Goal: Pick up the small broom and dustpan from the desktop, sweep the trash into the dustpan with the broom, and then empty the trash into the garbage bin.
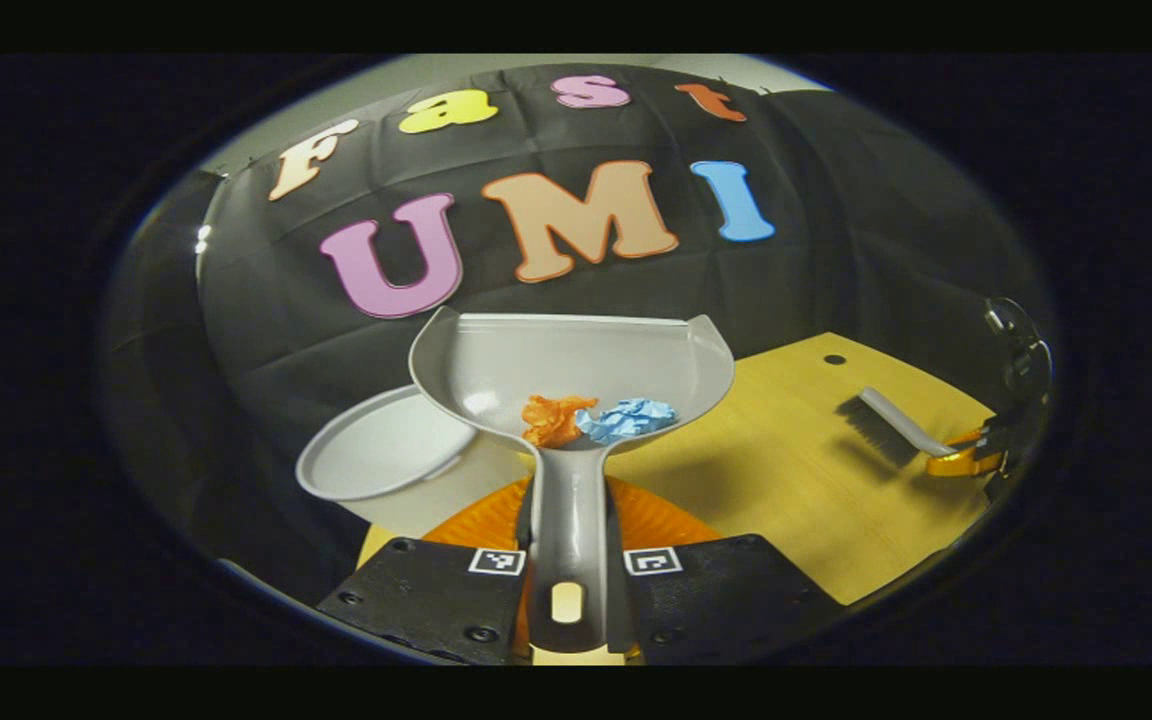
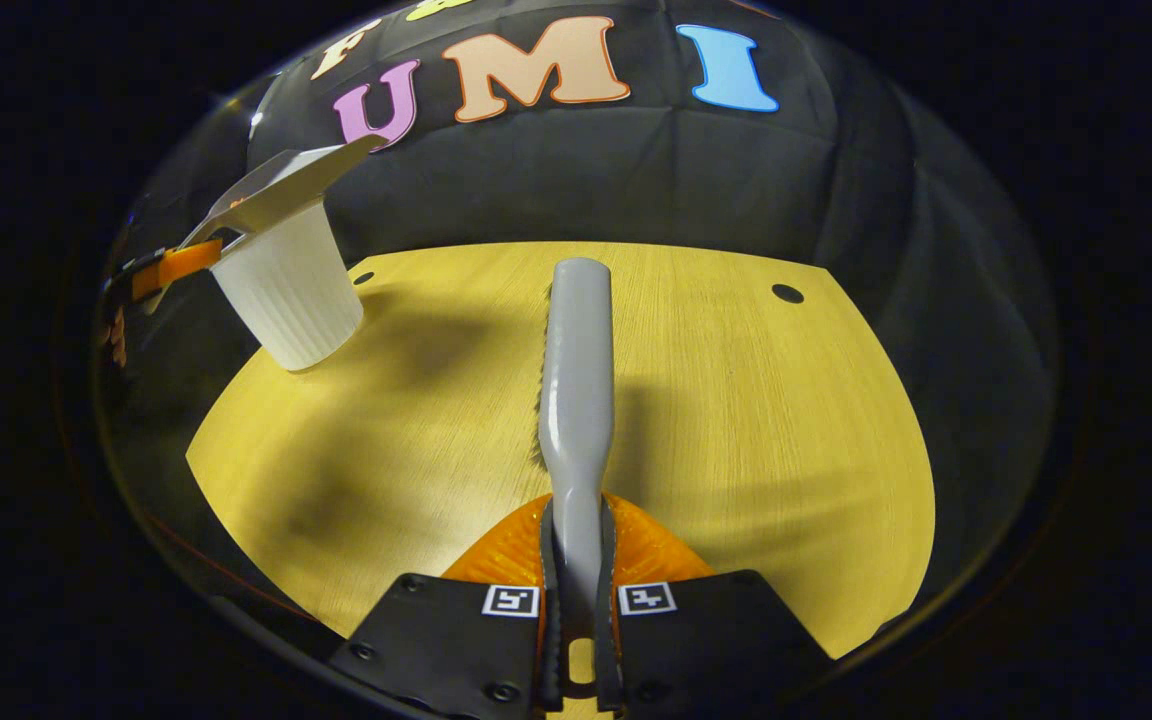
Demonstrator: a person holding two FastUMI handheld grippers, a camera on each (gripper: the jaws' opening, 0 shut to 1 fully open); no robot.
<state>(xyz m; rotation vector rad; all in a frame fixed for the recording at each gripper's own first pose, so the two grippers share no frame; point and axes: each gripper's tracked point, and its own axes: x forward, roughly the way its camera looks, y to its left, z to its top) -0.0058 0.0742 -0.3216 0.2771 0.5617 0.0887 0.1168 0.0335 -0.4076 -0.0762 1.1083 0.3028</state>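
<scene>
Left tongs (image 1: pixel 567 575) grip the dustpan (image 1: pixel 572 372) handle — paper trash (image 1: pixel 598 420) inside; right tongs (image 2: pixel 576 600) clamp the broom (image 2: pixel 576 380).

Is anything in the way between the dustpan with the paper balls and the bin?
Nothing visible is. The dustpan, held by the left gripper, carries the orange paper ball and blue paper ball. The white bin sits just beside and below it, its top open.

We see a glossy, smooth plastic dustpan (image 1: pixel 576 365) holding crumpled paper scraps (image 1: pixel 598 420), a ribbed matt plastic bin (image 2: pixel 288 290), and a grained wooden worktop (image 2: pixel 756 400).
</scene>
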